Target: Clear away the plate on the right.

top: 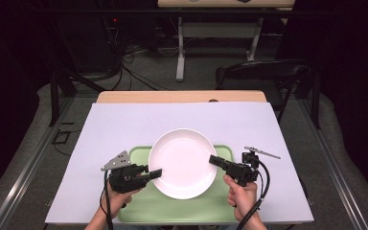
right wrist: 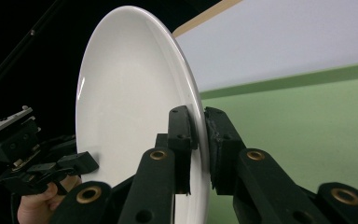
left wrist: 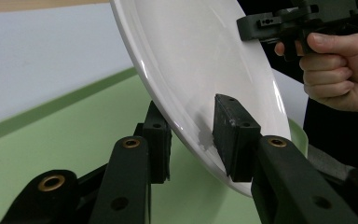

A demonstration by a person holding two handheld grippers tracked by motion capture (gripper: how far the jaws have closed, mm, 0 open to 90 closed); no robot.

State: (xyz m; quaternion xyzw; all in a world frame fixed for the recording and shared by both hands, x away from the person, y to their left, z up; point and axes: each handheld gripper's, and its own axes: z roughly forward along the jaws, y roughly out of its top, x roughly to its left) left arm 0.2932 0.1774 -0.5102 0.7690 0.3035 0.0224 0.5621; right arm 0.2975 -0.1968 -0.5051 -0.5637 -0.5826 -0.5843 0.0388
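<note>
One round white ceramic plate (top: 182,160) sits over one pale green plastic tray (top: 139,155). Two grippers clamp its rim: left gripper (top: 156,173) and right gripper (top: 213,160), jaws closed tight on opposite edges.

Black two-jaw tongs (top: 156,173), brass-ringed pivots, grey triangular plate (top: 116,161), trailing black cables (top: 263,184)

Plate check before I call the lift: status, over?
Left gripper and right gripper shut on white plate rim. Plate over green tray. Nothing in the way.
</note>
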